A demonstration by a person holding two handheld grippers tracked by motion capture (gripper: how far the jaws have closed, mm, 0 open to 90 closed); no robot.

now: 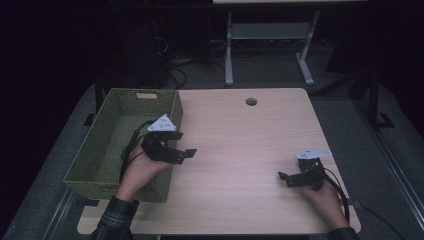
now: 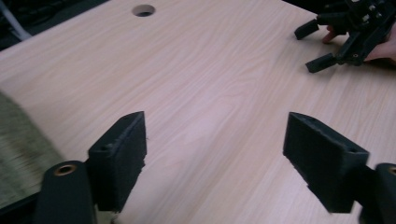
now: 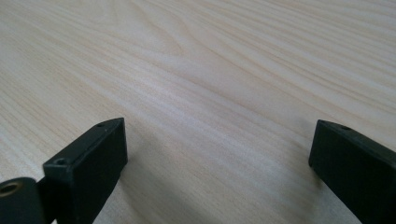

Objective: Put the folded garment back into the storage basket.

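My left gripper [image 1: 186, 145] hangs at the right rim of the green basket [image 1: 100, 150], jaws wide apart with nothing between them, likely just clear of a drop. My right gripper [image 1: 283, 179] rests low on the bare table [image 1: 240, 145], jaws also spread and empty, seemingly waiting.

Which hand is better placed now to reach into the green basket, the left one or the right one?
Probably the left. The left gripper, jaws open and empty, is right beside the green basket. The right gripper, also open, rests far across the table.
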